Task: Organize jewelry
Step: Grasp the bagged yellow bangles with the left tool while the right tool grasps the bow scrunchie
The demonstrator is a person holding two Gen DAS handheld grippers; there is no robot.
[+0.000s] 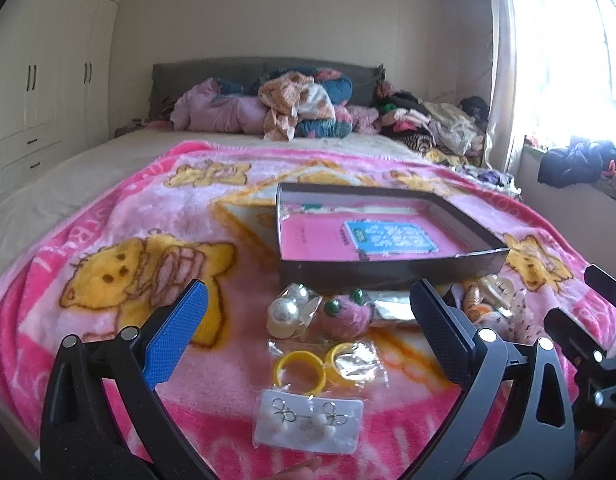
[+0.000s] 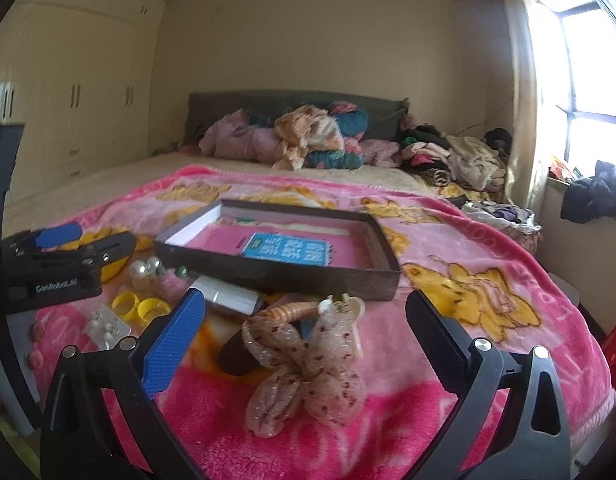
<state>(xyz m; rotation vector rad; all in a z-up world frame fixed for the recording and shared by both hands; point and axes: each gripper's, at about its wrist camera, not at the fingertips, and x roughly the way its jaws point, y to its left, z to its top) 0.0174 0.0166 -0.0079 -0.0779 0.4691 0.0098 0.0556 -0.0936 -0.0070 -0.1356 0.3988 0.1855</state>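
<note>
Left wrist view: left gripper (image 1: 308, 312) jaws wide apart, gripping nothing; one finger has a blue knurled pad (image 1: 176, 334), the other a black textured one. Between them on a fuzzy pink fleece blanket (image 1: 88, 208) with yellow bear prints lie the jewelry pieces: a white card of bow-shaped pearl stud earrings (image 1: 309, 426) nearest, then two chunky yellow plastic rings (image 1: 315, 366) in a crinkly clear bag, then big glossy pearl earrings (image 1: 286, 312) in a clear bag beside a pink fluffy pom piece with green beads (image 1: 341, 314). Just beyond sits a shallow dark rectangular box (image 1: 387, 270), pink lining, blue printed card inside.

Right wrist view: right gripper (image 2: 306, 314) jaws also spread, nothing clamped. Between the fingers lies a beige sheer bow hair clip (image 2: 308, 372) with dark dots, next to a woven tan band and a pale claw clip (image 2: 345, 306). Box (image 2: 292, 280) just behind. Left gripper's black body at far left, above yellow rings (image 2: 140, 306) and earring card (image 2: 106, 328).
</note>
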